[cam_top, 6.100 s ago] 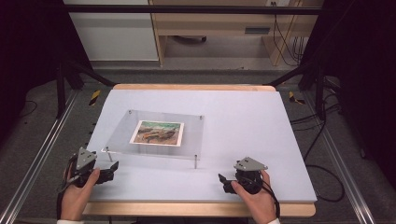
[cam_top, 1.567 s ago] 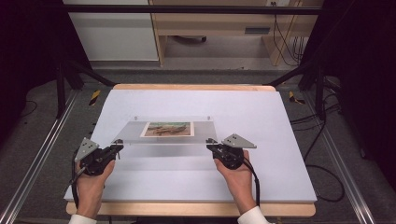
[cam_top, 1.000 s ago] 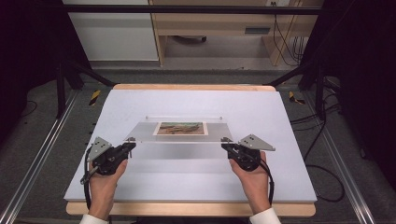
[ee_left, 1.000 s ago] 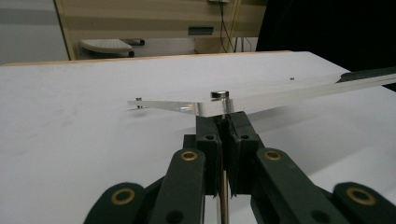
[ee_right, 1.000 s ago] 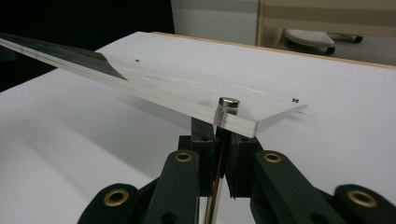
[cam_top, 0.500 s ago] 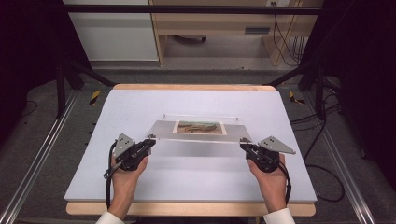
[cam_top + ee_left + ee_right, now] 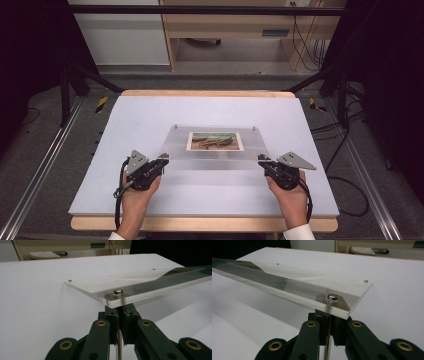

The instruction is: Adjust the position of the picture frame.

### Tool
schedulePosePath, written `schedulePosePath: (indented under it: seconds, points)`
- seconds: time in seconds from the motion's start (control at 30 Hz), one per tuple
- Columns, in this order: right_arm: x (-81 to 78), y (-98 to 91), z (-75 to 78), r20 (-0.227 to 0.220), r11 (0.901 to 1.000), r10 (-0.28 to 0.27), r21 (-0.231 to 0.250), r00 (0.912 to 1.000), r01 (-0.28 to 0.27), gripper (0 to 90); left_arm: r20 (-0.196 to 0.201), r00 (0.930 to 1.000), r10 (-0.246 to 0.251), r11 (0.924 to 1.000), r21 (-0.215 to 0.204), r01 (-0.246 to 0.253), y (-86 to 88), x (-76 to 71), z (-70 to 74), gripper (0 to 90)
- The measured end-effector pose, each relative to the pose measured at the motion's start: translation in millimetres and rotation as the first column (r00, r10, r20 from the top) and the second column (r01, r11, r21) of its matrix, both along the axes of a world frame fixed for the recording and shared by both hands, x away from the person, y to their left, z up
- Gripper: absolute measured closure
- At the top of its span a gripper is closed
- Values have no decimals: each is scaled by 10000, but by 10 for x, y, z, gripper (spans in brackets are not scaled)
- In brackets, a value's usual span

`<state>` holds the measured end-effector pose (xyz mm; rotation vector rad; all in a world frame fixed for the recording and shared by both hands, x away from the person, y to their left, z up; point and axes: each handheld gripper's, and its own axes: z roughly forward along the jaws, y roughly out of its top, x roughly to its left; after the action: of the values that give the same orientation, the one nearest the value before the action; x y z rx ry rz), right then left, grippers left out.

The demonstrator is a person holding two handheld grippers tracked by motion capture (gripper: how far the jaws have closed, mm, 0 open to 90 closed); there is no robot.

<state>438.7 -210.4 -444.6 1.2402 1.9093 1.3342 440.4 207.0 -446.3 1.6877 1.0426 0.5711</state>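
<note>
While both hands carry it above the white desk (image 7: 150, 120), the clear acrylic photo frame (image 7: 215, 156) hangs level between the 2 grippers, its near edge toward the person. Sandwiched inside the frame's 2 clear panels sits 1 landscape print (image 7: 215, 141), flat and near the middle. At the near left corner, the left gripper (image 7: 161, 163) has its jaws closed tight on the metal standoff post (image 7: 118, 315) beneath the panel, just under the post's round cap (image 7: 118, 292). At the near right corner, the right gripper (image 7: 262, 161) clamps the matching standoff post (image 7: 328, 322) the same way, jaws nearly together.
</note>
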Motion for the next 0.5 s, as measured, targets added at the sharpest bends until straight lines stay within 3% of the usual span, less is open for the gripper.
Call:
schedulePosePath:
  seconds: [0.5]
  points:
    - [6, 3, -59, -112, 9999, 117, 26, 9999, -117, 847, 24, 10000, 47, 9999, 139, -48, 4, -42, -24, 842]
